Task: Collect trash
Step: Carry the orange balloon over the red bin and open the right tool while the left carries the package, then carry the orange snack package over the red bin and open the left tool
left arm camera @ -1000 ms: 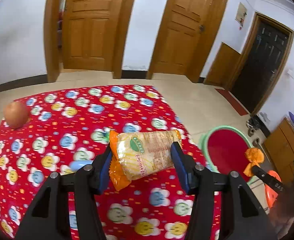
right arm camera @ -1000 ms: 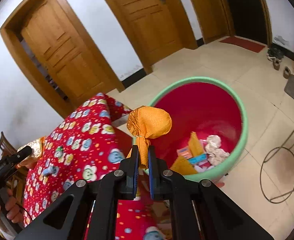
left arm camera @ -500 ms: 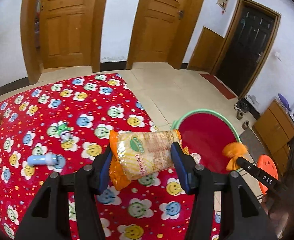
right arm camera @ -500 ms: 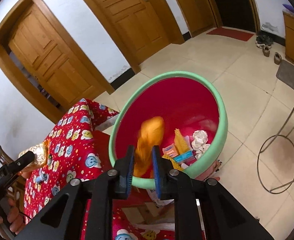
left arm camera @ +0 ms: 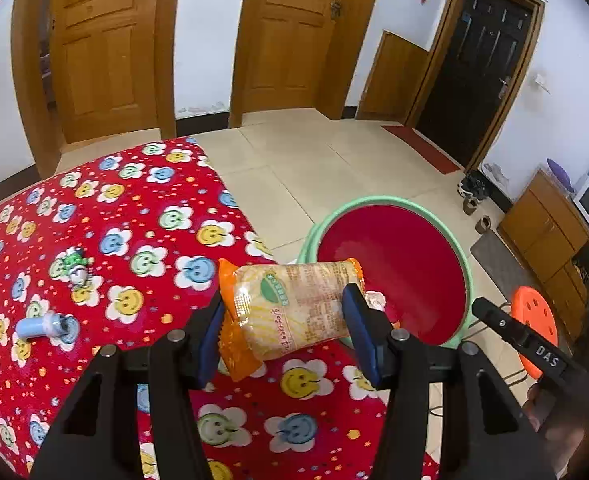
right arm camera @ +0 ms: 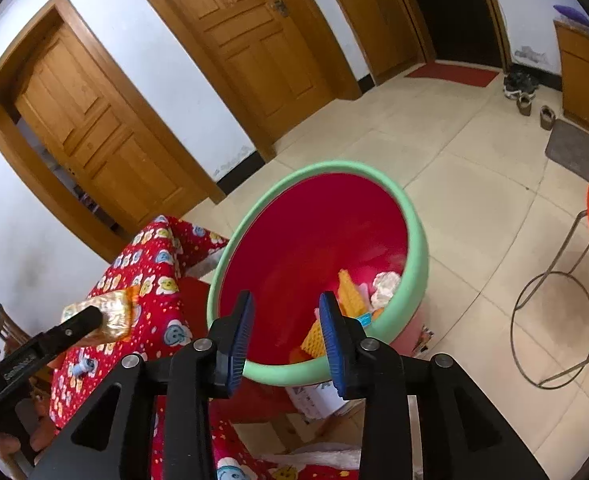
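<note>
Above bin (right arm camera: 414,236), right tongs (right arm camera: 286,332) parted, seemingly empty

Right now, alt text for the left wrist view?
The left gripper holds a snack packet between its fingers, above the edge of a red flowered tablecloth. A green-rimmed red bin stands on the floor just beyond.

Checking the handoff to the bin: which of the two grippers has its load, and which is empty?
The left gripper holds the snack packet between its fingers; the right gripper is open and empty above the green-rimmed bin.
</note>
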A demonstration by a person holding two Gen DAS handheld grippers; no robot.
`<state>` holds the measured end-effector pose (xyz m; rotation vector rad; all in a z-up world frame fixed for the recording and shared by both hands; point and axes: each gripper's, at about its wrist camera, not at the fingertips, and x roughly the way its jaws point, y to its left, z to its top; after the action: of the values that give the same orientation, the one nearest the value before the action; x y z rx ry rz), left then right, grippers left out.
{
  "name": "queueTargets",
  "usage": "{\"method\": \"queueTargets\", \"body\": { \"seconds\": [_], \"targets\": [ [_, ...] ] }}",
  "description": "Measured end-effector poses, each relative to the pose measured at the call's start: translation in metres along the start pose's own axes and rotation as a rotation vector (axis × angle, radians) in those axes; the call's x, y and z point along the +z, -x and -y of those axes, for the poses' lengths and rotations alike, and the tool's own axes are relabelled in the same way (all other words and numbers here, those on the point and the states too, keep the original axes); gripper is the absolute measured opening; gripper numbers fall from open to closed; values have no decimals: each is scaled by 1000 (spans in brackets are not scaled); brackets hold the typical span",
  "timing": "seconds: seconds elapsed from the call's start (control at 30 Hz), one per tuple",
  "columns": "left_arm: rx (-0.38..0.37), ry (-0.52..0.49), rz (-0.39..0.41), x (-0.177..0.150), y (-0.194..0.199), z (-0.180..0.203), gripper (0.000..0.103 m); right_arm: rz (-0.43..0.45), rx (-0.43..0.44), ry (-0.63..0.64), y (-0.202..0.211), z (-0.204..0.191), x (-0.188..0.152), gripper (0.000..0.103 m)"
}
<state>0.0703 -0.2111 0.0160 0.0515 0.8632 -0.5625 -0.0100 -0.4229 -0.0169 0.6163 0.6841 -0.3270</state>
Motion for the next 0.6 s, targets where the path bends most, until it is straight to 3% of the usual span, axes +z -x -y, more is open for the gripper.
{"method": "queueTargets", "body": {
  "seconds": [0.13, 0.6],
  "targets": [
    [-10, -26, -20, 0, -11, 15, 55, 30, -14, 1, 9, 5, 1, 43],
    [-31, -103, -94, -2, -55, 59, 56, 63, -51, -63, 21, 35, 5, 45]
  ]
}}
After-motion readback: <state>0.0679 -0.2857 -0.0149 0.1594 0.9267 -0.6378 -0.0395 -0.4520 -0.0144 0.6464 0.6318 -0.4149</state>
